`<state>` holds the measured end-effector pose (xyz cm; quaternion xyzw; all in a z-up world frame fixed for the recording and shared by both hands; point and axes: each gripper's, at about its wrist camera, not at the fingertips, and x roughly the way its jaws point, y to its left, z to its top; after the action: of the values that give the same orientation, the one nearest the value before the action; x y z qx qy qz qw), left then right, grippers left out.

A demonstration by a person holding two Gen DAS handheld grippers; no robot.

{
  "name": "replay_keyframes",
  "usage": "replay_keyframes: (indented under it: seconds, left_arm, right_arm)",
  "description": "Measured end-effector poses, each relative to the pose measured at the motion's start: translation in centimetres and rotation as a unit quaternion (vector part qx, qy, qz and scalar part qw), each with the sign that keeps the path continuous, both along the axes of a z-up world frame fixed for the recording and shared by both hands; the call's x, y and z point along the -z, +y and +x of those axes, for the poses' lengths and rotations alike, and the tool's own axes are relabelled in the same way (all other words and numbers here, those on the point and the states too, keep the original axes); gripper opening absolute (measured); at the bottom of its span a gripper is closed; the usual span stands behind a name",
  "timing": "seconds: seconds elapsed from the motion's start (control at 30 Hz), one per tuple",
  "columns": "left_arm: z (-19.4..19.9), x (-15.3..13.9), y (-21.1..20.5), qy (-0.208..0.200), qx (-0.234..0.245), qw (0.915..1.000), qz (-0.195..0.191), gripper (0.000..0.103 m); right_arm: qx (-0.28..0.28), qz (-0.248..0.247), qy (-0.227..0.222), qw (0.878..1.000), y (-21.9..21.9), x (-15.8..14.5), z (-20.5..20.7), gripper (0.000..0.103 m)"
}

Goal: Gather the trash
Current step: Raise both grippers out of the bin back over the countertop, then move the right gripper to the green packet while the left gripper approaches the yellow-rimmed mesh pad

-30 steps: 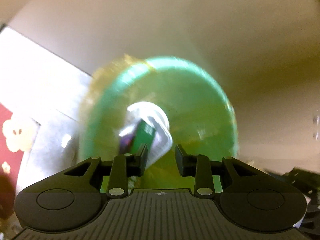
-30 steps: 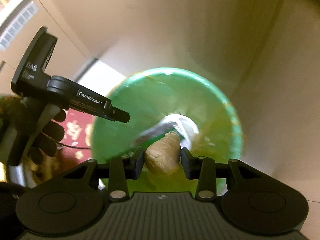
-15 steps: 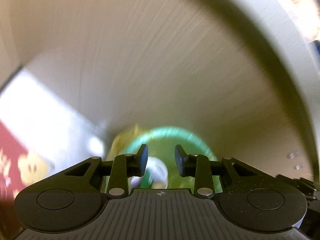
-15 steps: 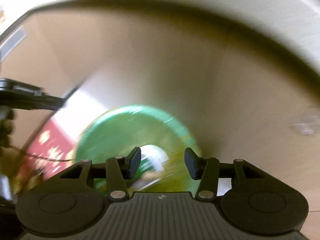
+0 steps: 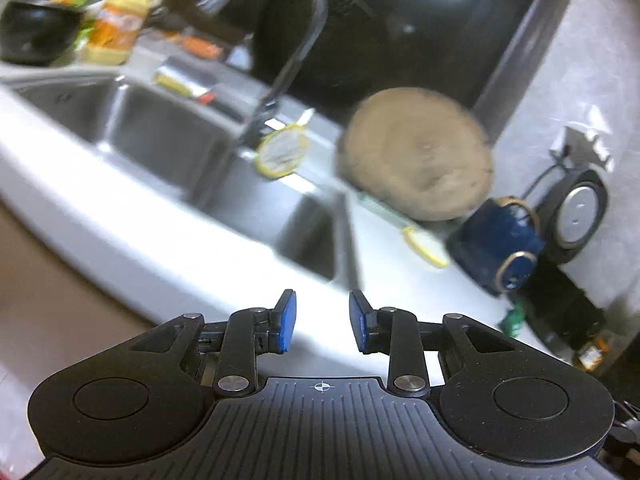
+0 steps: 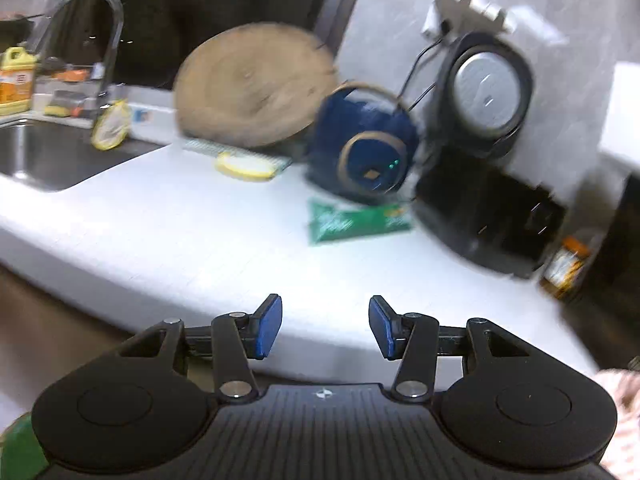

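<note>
Both grippers' jaws parted, empty, blurred green wrapper (image 6: 358,220) on countertop (image 6: 160,216)

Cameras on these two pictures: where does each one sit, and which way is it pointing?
Left wrist view: sits on the left gripper, facing a steel sink and curved tap; its empty open blue-padded gripper shows.
Right wrist view: sits on the right gripper, facing the white counter and a flat green packet; its empty open gripper shows.
Shared: round wooden board, dark blue round device, sink, tap.
</note>
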<state>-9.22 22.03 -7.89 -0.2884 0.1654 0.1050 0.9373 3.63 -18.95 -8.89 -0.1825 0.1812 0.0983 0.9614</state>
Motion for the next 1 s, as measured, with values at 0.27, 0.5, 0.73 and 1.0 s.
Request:
replay_keyframes:
  seconds: [0.27, 0.5, 0.73, 1.0]
  left_arm:
    - [6.2, -2.2, -1.4, 0.008, 0.075, 0.9969, 0.021, 0.032]
    - [10.0, -3.1, -3.3, 0.011, 0.106, 0.994, 0.022, 0.032]
    - [13.7, -3.6, -4.7, 0.034, 0.107, 0.9937, 0.008, 0.032]
    - [19.0, -3.0, -8.4, 0.049, 0.137, 0.9892, 0.013, 0.033]
  right_arm:
    - [0.024, -0.011, -0.025, 0.999, 2.0, -1.9, 3.8, 0.048]
    - [0.023, 0.021, 0.001, 1.0, 2.9, -2.7, 6.2, 0.054]
    - [-0.036, 0.11, 0.127, 0.985, 2.2, -3.5, 11.6, 0.057]
    - [-0.013, 0.104, 0.135, 0.985, 1.4, -2.5, 19.3, 0.063]
